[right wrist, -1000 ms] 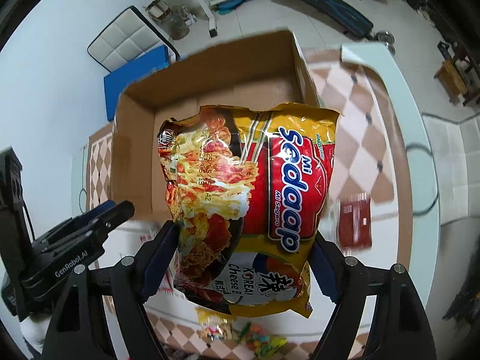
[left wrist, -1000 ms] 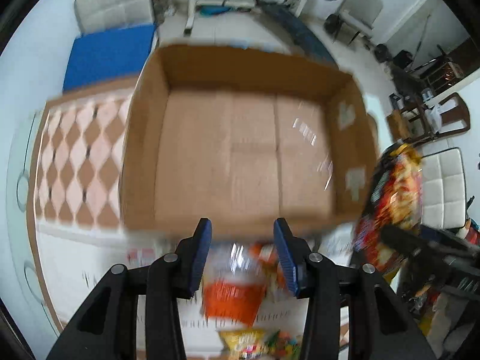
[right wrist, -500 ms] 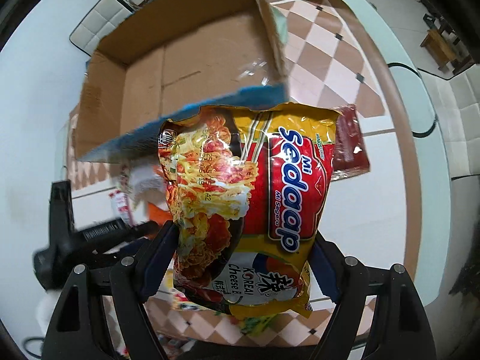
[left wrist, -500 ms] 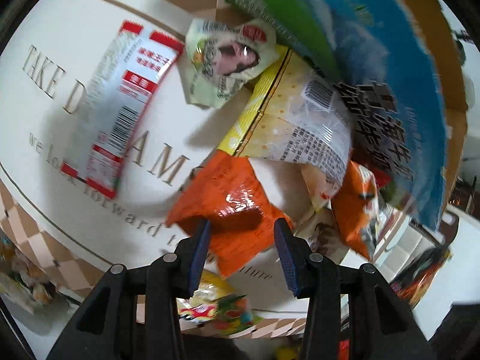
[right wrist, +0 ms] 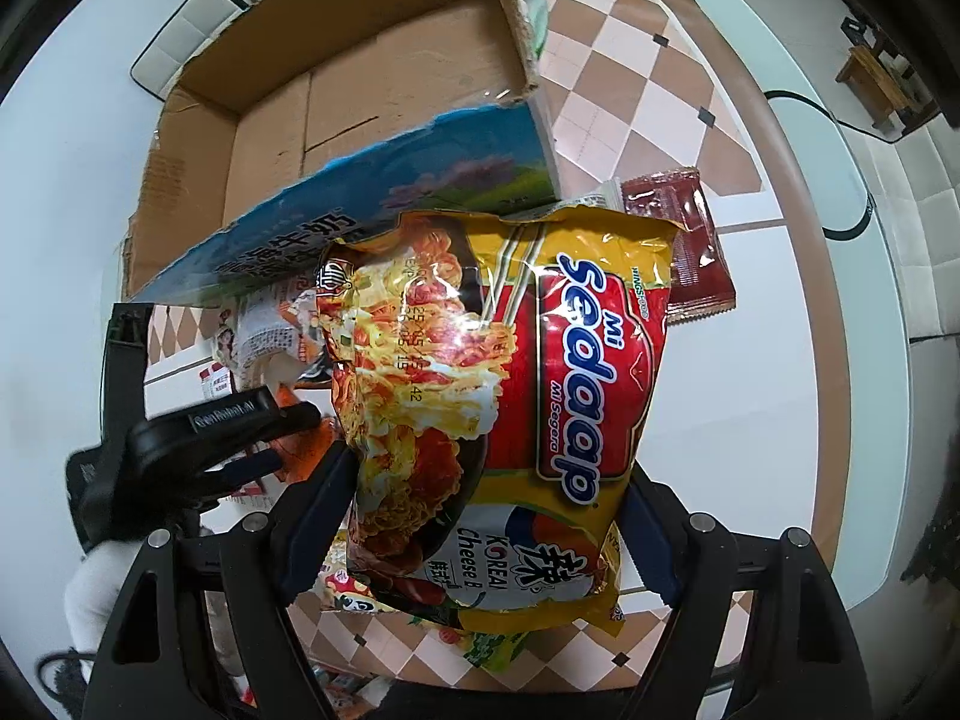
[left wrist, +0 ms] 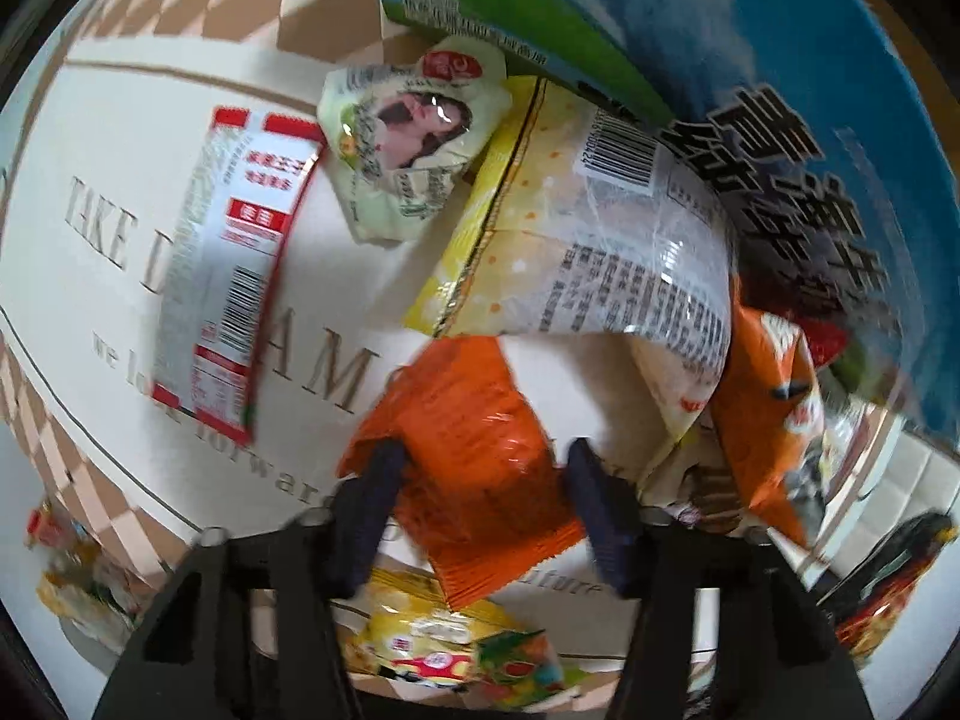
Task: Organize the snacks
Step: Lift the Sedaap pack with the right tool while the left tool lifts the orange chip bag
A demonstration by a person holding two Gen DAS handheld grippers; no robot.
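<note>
My right gripper (right wrist: 486, 516) is shut on a yellow-and-red Mi Sedaap noodle packet (right wrist: 498, 396) and holds it above the table, in front of the open cardboard box (right wrist: 372, 78). My left gripper (left wrist: 480, 498) is open, low over the snack pile, its fingers on either side of an orange packet (left wrist: 474, 462) lying on the white mat (left wrist: 90, 180). It also shows in the right wrist view (right wrist: 240, 438) at the left. The box bottom is bare cardboard.
Around the orange packet lie a red-and-white sachet (left wrist: 234, 276), a pale green packet (left wrist: 414, 132), a yellow-and-clear bag (left wrist: 600, 240) and another orange bag (left wrist: 768, 402). The box's blue-and-green printed wall (left wrist: 690, 48) rises behind. A dark red sachet (right wrist: 684, 240) lies right of the box.
My left gripper has swung down from facing the box to the snack pile and closed in around the orange packet. My right gripper has lowered a little, noodle packet still held.
</note>
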